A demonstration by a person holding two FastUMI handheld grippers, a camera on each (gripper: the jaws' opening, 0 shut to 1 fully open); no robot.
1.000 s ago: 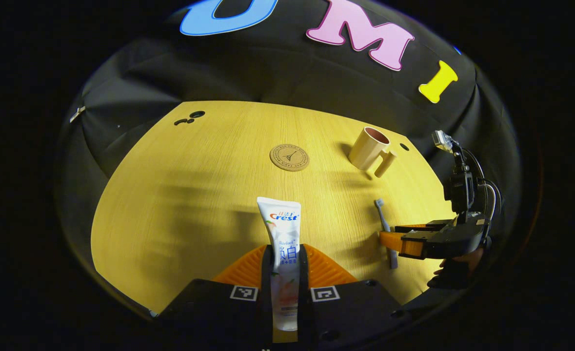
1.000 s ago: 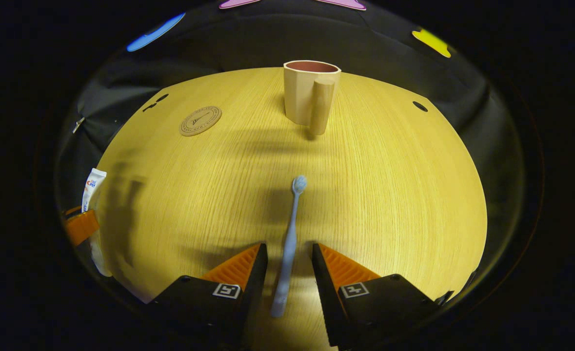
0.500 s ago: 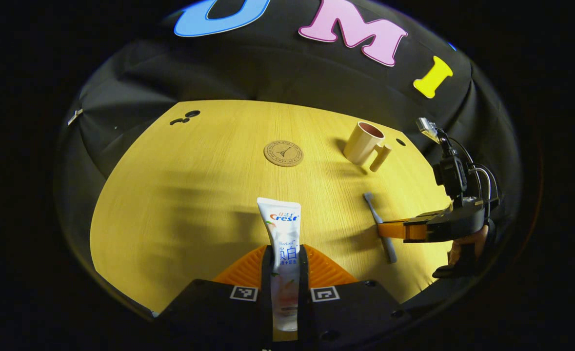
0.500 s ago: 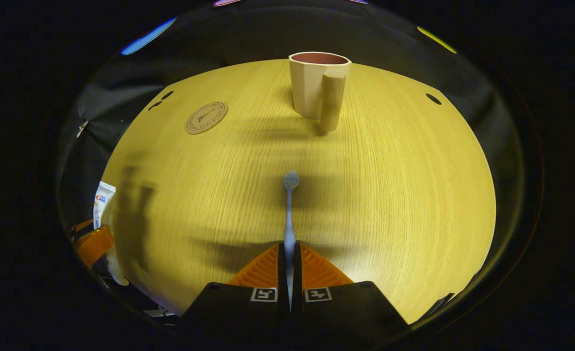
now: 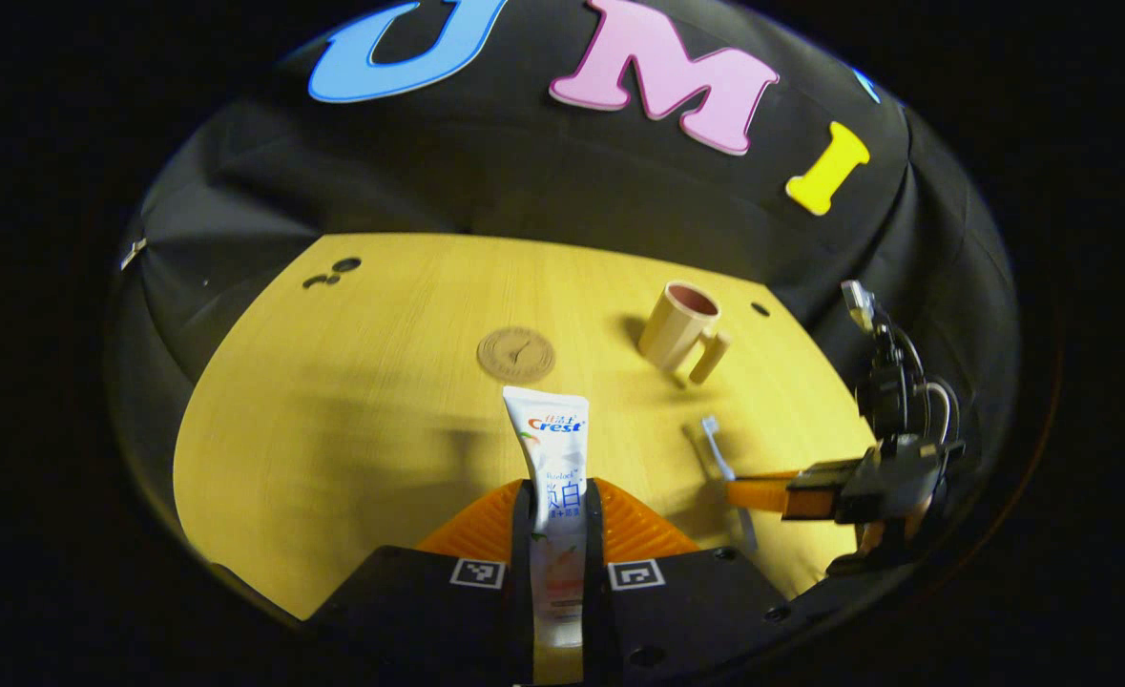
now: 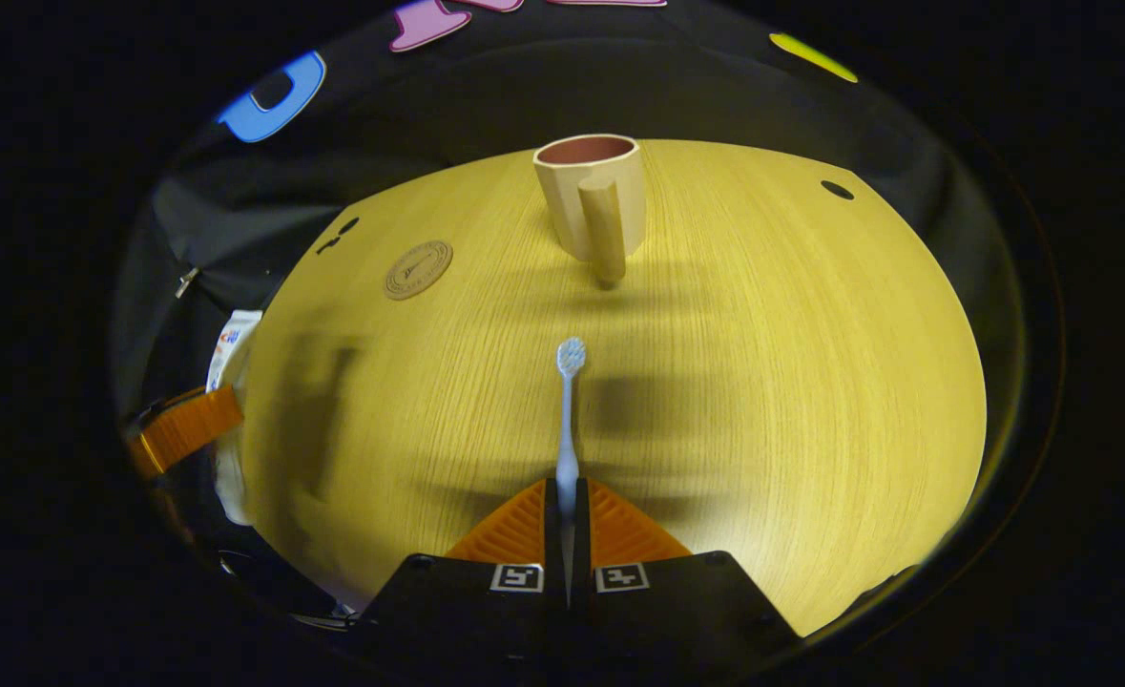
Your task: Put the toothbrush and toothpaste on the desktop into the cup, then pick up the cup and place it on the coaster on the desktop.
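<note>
My left gripper [image 5: 558, 491] is shut on the white toothpaste tube [image 5: 551, 441], which stands up between its fingers above the wooden desktop [image 5: 362, 401]. My right gripper [image 6: 567, 491] is shut on the pale blue toothbrush [image 6: 568, 410], brush head pointing away toward the cup. The beige cup [image 6: 589, 196] with a thick handle stands upright at the far side of the desk; in the left gripper view the cup [image 5: 678, 329] is right of centre. The round cork coaster [image 5: 515, 354] lies left of the cup; the coaster [image 6: 418, 269] also lies far left in the right gripper view. The right gripper [image 5: 753, 491] with the toothbrush [image 5: 715, 447] shows at the right of the left gripper view.
Small dark holes [image 5: 333, 270] mark the desk's far left corner, another hole [image 6: 837, 190] the far right. The left gripper [image 6: 185, 434] with the tube shows at the left edge of the right gripper view. Black cloth walls the desk behind.
The right gripper closed on the toothbrush and lifted it off the desk. The left gripper rose with the toothpaste, so the cup and coaster look farther away.
</note>
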